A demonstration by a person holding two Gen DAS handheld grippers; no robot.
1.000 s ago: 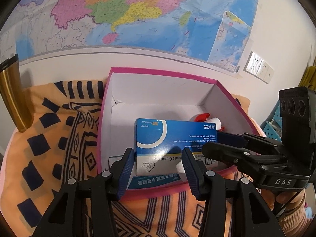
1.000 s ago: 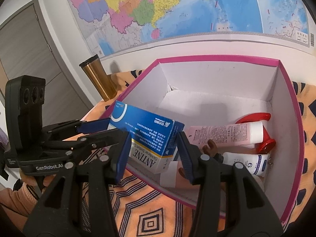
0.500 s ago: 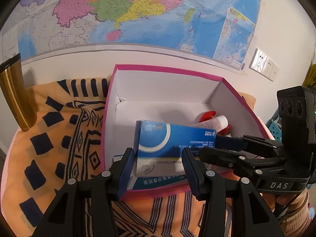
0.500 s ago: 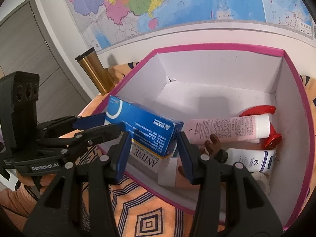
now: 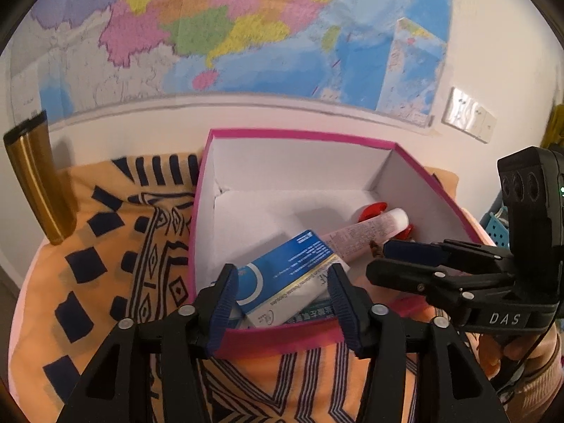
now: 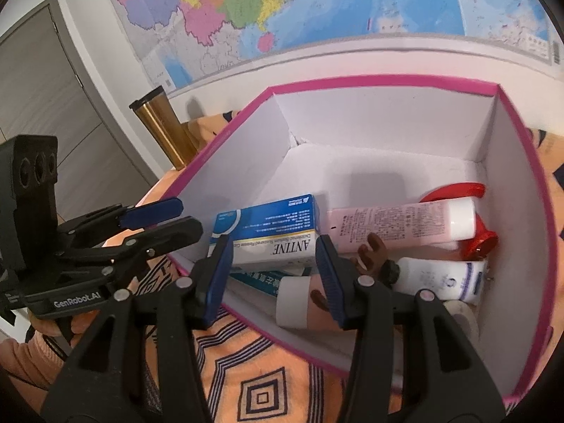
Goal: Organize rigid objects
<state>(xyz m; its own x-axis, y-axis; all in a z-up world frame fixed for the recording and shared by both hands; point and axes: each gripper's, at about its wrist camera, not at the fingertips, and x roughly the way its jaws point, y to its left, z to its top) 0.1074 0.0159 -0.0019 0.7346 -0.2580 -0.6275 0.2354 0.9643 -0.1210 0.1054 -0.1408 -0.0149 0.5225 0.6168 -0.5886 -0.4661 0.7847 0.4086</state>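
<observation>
Tabletop pink box (image 6: 521, 162): cartons, tubes, bottles

Large colourful map (image 5: 246, 31) across white wall (image 5: 500, 46), upper frame. White switch plates (image 5: 469, 120) at right. Grey door (image 6: 46, 105) at left. Orange patterned cloth (image 5: 105, 246) covering table.

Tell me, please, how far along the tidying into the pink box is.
Done: the pink tube, white bottle and blue carton lie inside the pink box. In hand: nothing; the left tool has its jaws opening, with the carton beyond its tips, unpressed, and the right tool is open. Left: perhaps only the gold tumbler standing outside, if it belongs.
</observation>
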